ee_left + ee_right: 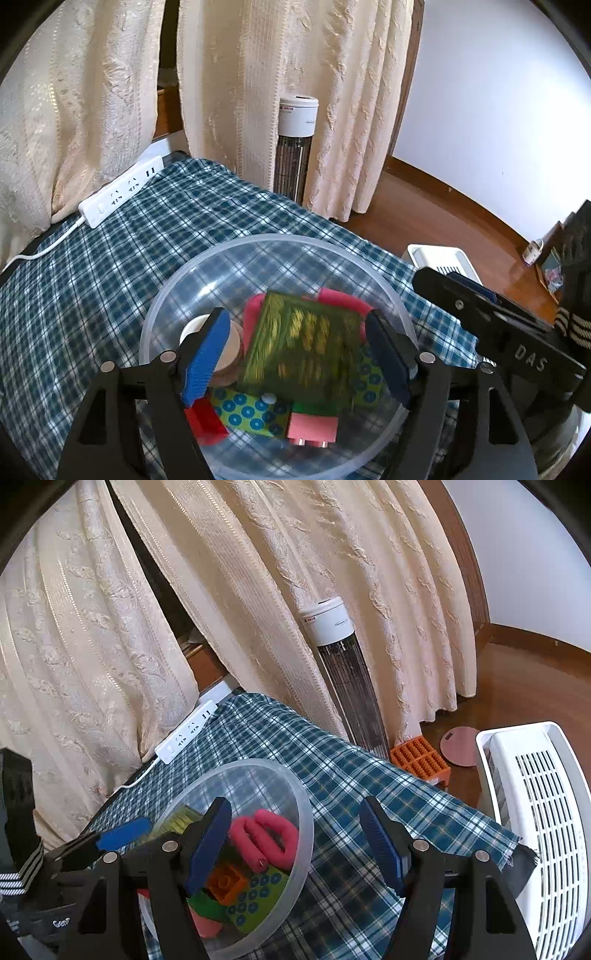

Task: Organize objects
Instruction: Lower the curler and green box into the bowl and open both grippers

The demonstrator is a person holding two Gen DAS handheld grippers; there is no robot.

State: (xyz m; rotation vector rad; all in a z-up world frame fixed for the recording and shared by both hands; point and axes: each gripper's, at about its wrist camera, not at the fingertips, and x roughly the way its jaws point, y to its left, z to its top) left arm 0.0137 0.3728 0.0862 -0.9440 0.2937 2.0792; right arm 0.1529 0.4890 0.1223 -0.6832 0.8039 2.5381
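1. A clear plastic bowl [207, 269] is set on the worktop, which is covered with a blue checked cloth [110, 258].
2. Inside the bowl a green patterned box [303, 350] is seen lying over a pink foam ring [343, 299], a dotted green block [251, 410], a pink brick [312, 424], a red piece [207, 421] and a tape roll [229, 350].
3. The left gripper [295, 362] is held over the bowl, jaws wide; the box lies between them, and no pad is seen pressing on it.
4. The right gripper [295, 845] is held at the bowl's rim, jaws wide, nothing gripped.
5. A white power strip [122, 192] is noted at the cloth's far edge.
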